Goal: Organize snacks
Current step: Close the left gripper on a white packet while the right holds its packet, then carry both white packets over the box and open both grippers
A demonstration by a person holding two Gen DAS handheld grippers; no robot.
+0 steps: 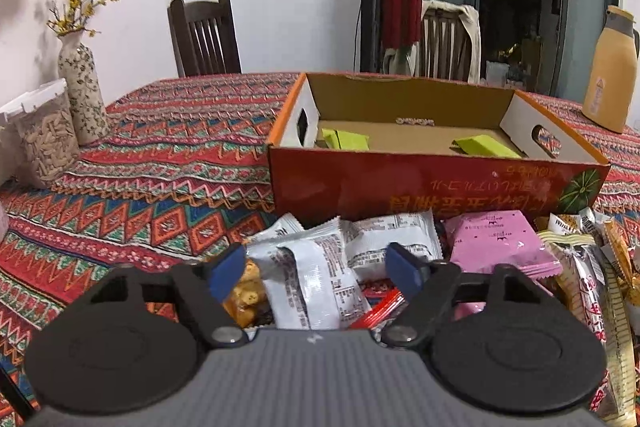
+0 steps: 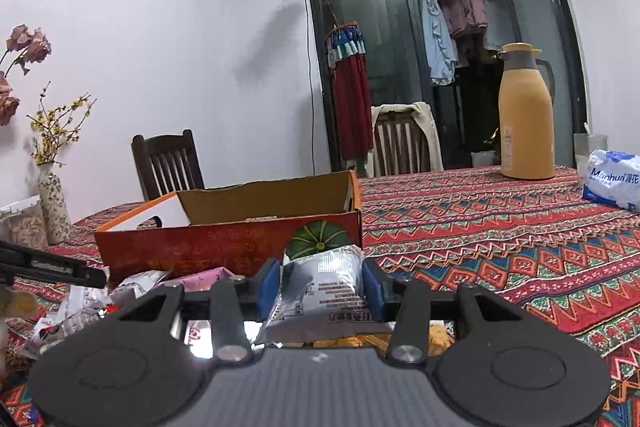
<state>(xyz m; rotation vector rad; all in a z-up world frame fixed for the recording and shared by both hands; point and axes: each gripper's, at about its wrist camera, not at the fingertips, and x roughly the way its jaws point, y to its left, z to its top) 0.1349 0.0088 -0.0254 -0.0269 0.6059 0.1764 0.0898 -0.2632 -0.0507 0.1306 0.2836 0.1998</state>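
Note:
An open red cardboard box point(image 1: 400, 187) stands on the patterned table, with two green packets point(image 1: 346, 139) inside. A pile of snack packets lies before it: white ones point(image 1: 320, 267), a pink one point(image 1: 494, 241), and others at the right. My left gripper point(image 1: 316, 267) is open, its blue pads either side of a white packet, low over the pile. My right gripper point(image 2: 320, 289) is shut on a silver-white snack packet point(image 2: 320, 291), held above the table just in front of the box point(image 2: 232, 251).
A floral vase point(image 1: 82, 95) and a jar of seeds point(image 1: 48, 139) stand at the left. A yellow thermos point(image 2: 526, 115) and a tissue pack point(image 2: 610, 181) stand at the right. Chairs point(image 1: 204, 35) stand behind the table.

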